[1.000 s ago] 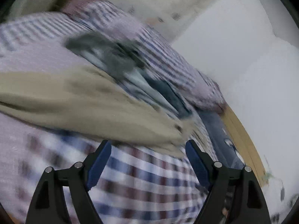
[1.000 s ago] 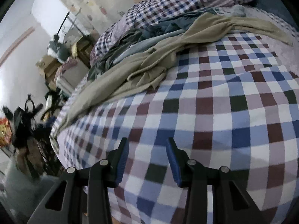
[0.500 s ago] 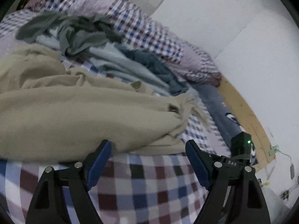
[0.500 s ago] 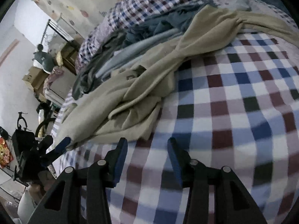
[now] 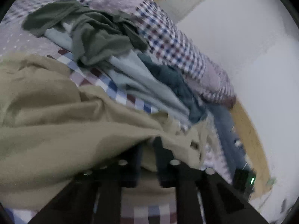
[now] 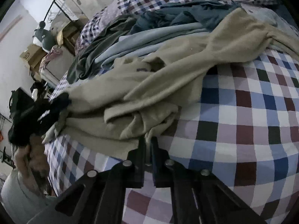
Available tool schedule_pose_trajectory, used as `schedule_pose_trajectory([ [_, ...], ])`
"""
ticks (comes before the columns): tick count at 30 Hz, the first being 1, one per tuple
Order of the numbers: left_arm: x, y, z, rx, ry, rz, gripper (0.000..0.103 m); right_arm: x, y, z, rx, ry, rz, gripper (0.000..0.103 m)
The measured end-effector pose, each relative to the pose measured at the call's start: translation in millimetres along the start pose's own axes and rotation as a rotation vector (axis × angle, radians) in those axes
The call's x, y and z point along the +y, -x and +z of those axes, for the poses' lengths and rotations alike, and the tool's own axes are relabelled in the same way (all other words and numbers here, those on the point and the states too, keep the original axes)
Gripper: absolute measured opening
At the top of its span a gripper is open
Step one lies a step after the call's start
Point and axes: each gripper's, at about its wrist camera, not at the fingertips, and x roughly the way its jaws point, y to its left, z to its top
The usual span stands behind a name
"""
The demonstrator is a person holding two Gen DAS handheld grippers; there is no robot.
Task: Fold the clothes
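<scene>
R gripper [image 6: 148,140] at bottom centre, jaws pinched on near edge of beige garment [image 6: 168,82]. Garment lies crumpled across checked bedspread [image 6: 243,121], running far right. Beyond it, a pile of grey, blue & teal clothes [image 6: 158,31]. L gripper [image 6: 39,115] grips garment's left end.

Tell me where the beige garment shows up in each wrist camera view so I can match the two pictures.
Left wrist: the beige garment fills the lower left, draped over the left gripper.
Right wrist: it runs across the middle, from upper right to lower left, its near edge pinched in the right gripper.
Shared landmark: the checked bedsheet under it.
</scene>
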Motion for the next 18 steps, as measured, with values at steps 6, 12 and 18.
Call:
schedule_pose_trajectory([
  [6, 1, 14, 29, -0.106, -0.023, -0.026, 0.000, 12, 63, -29, -0.130, 0.036, 0.007, 0.003],
  [12, 19, 47, 62, -0.224, 0.044, -0.055, 0.000, -1, 152, -65, -0.240, -0.025, -0.039, 0.003],
  [18, 15, 51, 65, -0.185, -0.003, -0.018, 0.001, -39, 214, -108, -0.257, -0.140, -0.144, 0.003],
])
